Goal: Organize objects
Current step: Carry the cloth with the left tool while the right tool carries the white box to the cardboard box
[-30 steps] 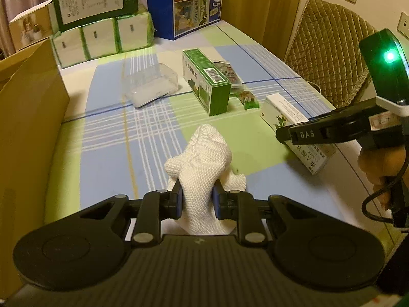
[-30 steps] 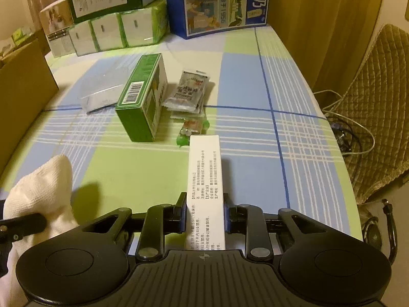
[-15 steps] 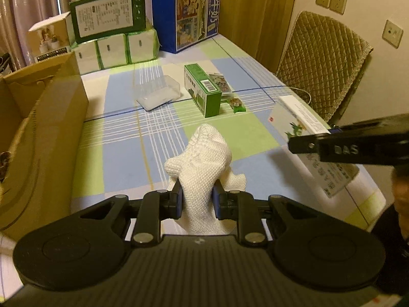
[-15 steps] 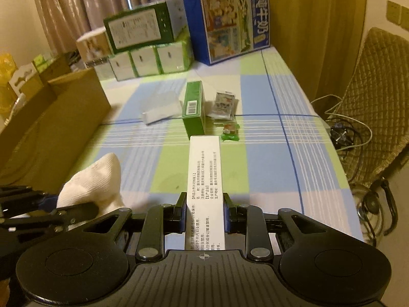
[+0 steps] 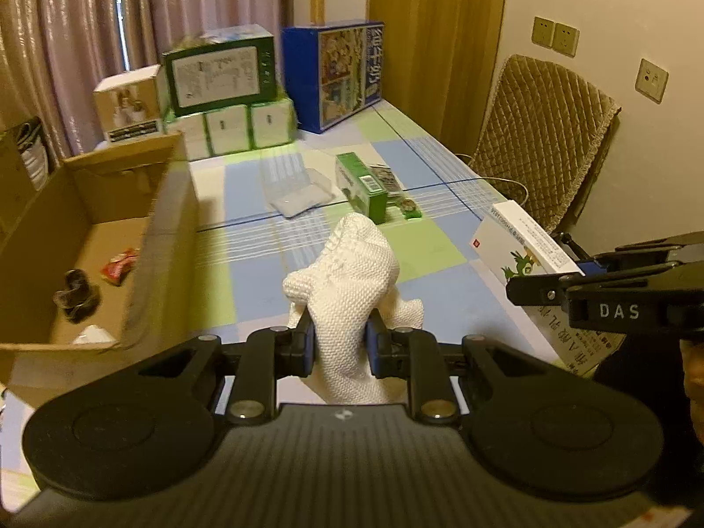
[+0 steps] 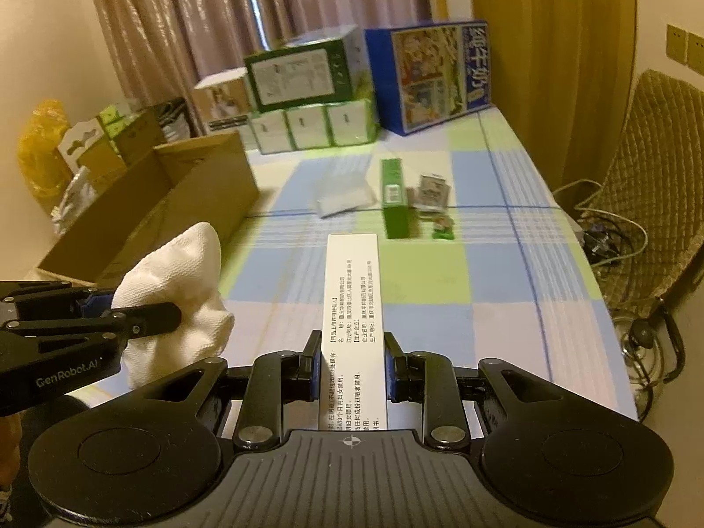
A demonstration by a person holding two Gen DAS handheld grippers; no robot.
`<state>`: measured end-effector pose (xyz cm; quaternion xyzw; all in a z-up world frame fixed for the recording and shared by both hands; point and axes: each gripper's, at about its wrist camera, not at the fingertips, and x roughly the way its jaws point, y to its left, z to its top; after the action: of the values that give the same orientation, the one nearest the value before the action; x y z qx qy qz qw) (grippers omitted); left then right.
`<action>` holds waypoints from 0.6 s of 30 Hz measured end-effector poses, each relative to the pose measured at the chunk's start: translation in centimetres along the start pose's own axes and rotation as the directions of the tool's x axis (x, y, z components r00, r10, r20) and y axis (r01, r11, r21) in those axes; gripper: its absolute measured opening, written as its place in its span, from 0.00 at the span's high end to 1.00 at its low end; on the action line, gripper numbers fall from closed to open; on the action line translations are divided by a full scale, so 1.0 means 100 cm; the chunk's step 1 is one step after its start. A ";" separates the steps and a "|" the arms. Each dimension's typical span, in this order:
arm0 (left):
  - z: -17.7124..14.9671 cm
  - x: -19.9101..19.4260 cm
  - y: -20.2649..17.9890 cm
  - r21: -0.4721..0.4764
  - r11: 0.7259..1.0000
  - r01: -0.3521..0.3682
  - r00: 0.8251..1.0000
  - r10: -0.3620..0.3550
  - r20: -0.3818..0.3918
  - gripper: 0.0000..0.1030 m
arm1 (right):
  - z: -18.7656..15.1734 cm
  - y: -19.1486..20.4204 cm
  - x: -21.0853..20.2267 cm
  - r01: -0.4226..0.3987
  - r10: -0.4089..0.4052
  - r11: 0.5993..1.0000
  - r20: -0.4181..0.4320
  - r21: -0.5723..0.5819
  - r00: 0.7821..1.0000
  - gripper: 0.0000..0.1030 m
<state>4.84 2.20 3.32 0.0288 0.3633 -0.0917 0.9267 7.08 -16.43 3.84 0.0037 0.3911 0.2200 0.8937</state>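
A crumpled white knitted cloth (image 5: 352, 281) sits pinched between the fingers of the left gripper (image 5: 339, 343), held above the table. The right gripper (image 6: 350, 365) clamps a long white printed carton (image 6: 352, 303). Below lies a tablecloth checked in blue, green and white (image 6: 493, 273), bearing a small green box (image 5: 361, 188). An open brown cardboard box (image 5: 110, 237) stands left; pale curtains (image 6: 211, 13) hang behind.

Bare checked tablecloth (image 6: 440, 273) fills mid-frame. The open cardboard box (image 5: 171, 220) walls the left; green carton (image 6: 395, 202) and packets (image 6: 433, 191) block the upper centre.
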 end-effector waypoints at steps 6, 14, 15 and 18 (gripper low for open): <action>-0.006 -0.030 0.019 -0.009 1.000 -0.028 0.999 0.028 0.019 0.82 | 0.002 0.030 -0.006 -0.064 0.064 0.998 0.009 -0.030 0.998 0.78; -0.016 -0.060 0.056 -0.055 0.993 -0.102 0.994 0.104 0.040 0.82 | 0.011 0.069 -0.002 -0.130 0.131 0.987 0.009 -0.094 0.991 0.78; -0.017 -0.064 0.061 -0.063 0.992 -0.111 0.993 0.114 0.040 0.82 | 0.012 0.073 -0.001 -0.135 0.137 0.986 0.008 -0.102 0.991 0.78; -0.021 -0.072 0.076 -0.077 0.987 -0.140 0.989 0.143 0.039 0.82 | 0.014 0.086 0.002 -0.155 0.157 0.980 0.001 -0.122 0.988 0.78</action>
<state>-0.28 11.00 6.57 0.0181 0.3427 -0.0129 0.9392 4.84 -8.37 6.19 -0.0189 0.3706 0.3127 0.8744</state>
